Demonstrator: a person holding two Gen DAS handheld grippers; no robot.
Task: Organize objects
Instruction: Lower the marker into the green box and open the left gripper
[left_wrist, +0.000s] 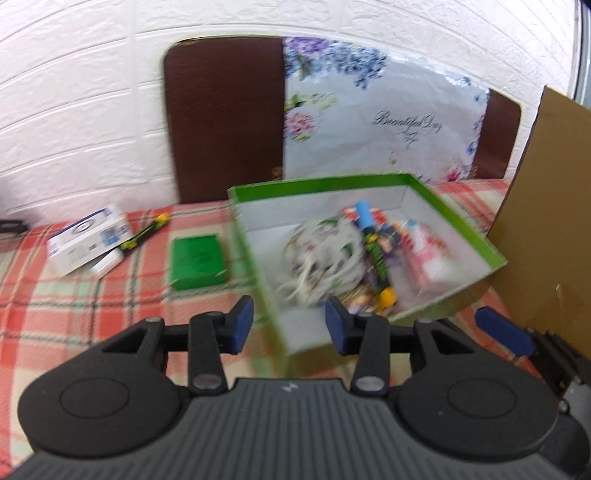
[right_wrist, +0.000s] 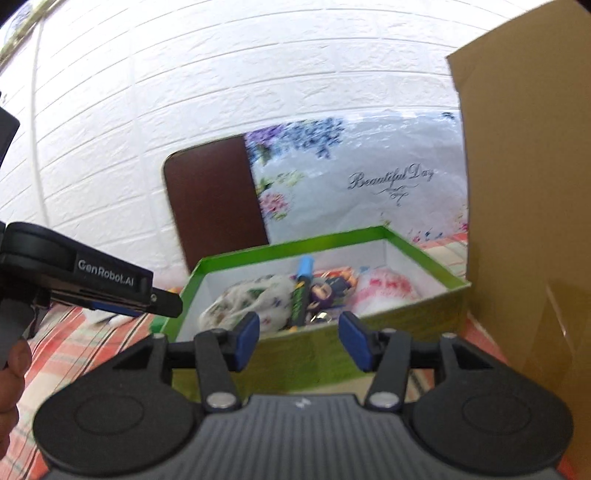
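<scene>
A green box with a white inside stands on the plaid table. It holds a patterned white cloth bundle, a marker with a blue cap, small colourful toys and a pink-and-white packet. My left gripper is open over the box's near corner, nothing between its pads. My right gripper is open in front of the box's near wall, also with nothing in it. One of its blue fingers shows at the right of the left wrist view. The left gripper comes in from the left in the right wrist view.
Left of the box lie a small green box, a white carton, a white tube and a green-black pen. A cardboard panel stands at the right. Behind are a brown chair back and a floral bag.
</scene>
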